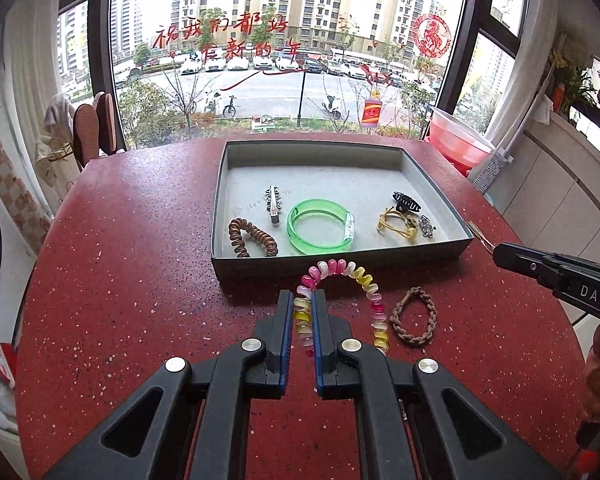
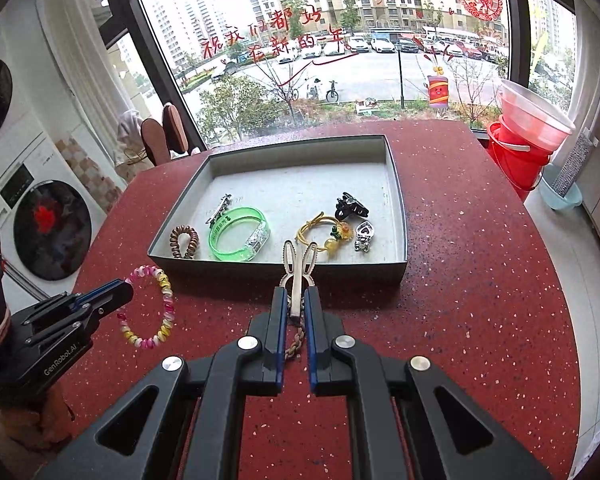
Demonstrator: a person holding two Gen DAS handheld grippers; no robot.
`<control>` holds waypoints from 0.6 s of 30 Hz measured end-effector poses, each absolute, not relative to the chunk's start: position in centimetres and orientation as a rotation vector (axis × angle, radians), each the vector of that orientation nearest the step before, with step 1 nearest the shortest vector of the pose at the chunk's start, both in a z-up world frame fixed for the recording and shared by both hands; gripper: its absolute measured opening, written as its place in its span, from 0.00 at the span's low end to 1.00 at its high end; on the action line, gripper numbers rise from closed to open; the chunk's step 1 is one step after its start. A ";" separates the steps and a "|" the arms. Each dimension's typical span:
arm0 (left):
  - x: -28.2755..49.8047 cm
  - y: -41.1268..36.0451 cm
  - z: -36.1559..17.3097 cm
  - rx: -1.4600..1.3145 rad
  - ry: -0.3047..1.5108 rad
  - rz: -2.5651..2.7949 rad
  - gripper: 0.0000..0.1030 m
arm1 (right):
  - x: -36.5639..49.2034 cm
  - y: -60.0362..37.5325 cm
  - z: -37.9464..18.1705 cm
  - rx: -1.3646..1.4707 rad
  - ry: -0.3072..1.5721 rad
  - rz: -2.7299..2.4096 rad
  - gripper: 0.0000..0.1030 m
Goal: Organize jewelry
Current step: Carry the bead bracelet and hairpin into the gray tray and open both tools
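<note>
Grey tray [image 1: 342, 258] holds six pieces; your left hand-held gripper [image 1: 302, 300] pinches the pink-and-yellow coil bracelet [image 1: 342, 270], your right hand-held gripper [image 2: 296, 300] pinches the silver rabbit clip [image 2: 299, 266], and the braided bracelet [image 1: 414, 316] waits on the counter [image 1: 140, 260]

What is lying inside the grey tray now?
Inside the grey tray: brown spiral tie, striped clip, green bangle, yellow tie, black claw clip, silver charm. In the right wrist view, the held silver clip covers part of the near wall.

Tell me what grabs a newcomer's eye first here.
Probably the pink-and-yellow coil hair tie, pinched in the left gripper just before the grey tray. Next, the green bangle glowing mid-tray, and the silver rabbit-ear clip in the right gripper.
</note>
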State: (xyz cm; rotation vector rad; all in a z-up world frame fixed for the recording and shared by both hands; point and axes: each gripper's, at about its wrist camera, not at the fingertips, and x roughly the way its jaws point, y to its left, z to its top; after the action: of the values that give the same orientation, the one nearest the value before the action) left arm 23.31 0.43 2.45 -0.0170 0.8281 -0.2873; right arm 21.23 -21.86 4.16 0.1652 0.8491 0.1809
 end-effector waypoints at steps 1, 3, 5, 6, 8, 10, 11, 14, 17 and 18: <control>23.6 0.5 2.5 -0.016 0.827 -0.284 0.27 | 21.6 -21.8 4.2 0.165 0.848 0.183 0.09; 24.3 0.5 2.5 -0.016 0.826 -0.281 0.27 | 22.1 -21.6 4.2 0.162 0.848 0.187 0.09; 25.0 0.4 2.5 -0.015 0.826 -0.279 0.27 | 22.8 -21.5 4.2 0.159 0.849 0.190 0.09; 25.3 0.3 2.6 -0.015 0.825 -0.278 0.27 | 23.1 -21.4 4.2 0.160 0.850 0.191 0.09; 26.0 0.1 2.7 -0.011 0.821 -0.277 0.27 | 23.7 -21.5 4.1 0.166 0.853 0.194 0.09; 26.9 0.0 3.0 -0.011 0.817 -0.274 0.27 | 24.4 -21.6 4.2 0.166 0.852 0.192 0.09; 27.4 0.0 3.2 -0.020 0.815 -0.272 0.27 | 24.8 -21.6 4.2 0.165 0.852 0.190 0.09; 29.4 0.0 3.7 -0.058 0.816 -0.273 0.27 | 26.1 -22.0 4.1 0.172 0.858 0.187 0.09; 31.3 -0.3 4.0 -0.059 0.817 -0.260 0.27 | 27.7 -22.7 3.9 0.196 0.869 0.180 0.09; 32.0 -0.5 4.0 -0.053 0.818 -0.257 0.27 | 28.2 -22.9 3.8 0.202 0.870 0.177 0.09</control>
State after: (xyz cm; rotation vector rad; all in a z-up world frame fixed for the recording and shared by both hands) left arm 31.99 -0.50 4.00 -0.0534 0.8183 -0.2566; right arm 28.17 -22.85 3.77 0.2019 0.8704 0.1765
